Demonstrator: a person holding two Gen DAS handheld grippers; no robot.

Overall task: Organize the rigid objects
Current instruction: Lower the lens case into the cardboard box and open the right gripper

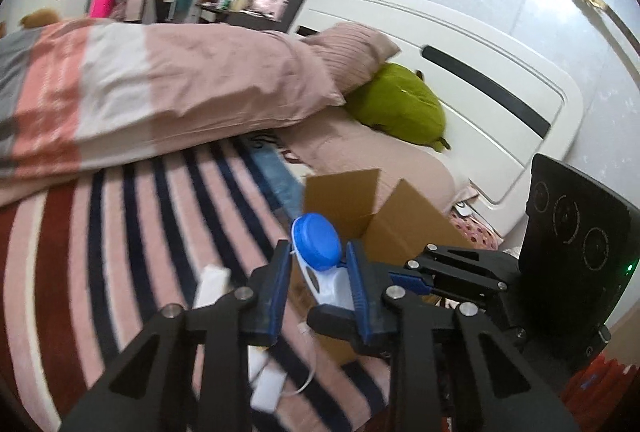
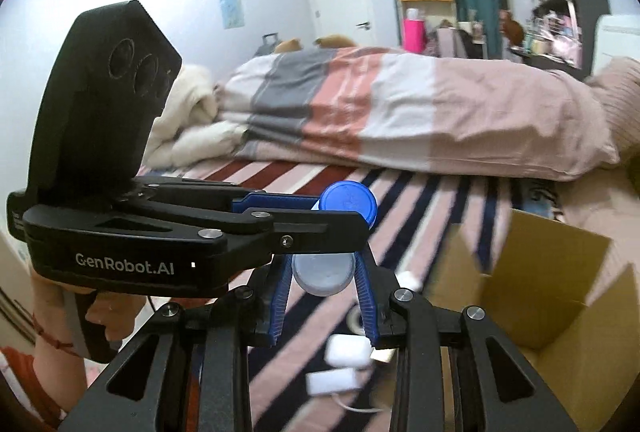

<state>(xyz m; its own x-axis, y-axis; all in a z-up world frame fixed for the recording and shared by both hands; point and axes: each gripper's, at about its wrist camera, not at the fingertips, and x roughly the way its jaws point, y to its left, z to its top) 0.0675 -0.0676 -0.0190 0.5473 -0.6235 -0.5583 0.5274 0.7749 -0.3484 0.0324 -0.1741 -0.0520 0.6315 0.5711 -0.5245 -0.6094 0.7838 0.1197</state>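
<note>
Holding 1 blue-capped bottle [image 1: 318, 252], both grippers' fingers [image 1: 280, 272] clamped on it; cardboard box [image 2: 540, 280] near right awaits; white chargers [image 2: 346, 352] remain on bed.

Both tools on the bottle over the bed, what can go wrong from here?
1. The left tool and right tool both clamp the blue-capped bottle; if they pull apart or twist unevenly, it may slip.
2. The cardboard box sits on soft bedding with raised flaps; a release too soon could hit a flap.
3. White chargers and cable lie below and might snag.
</note>
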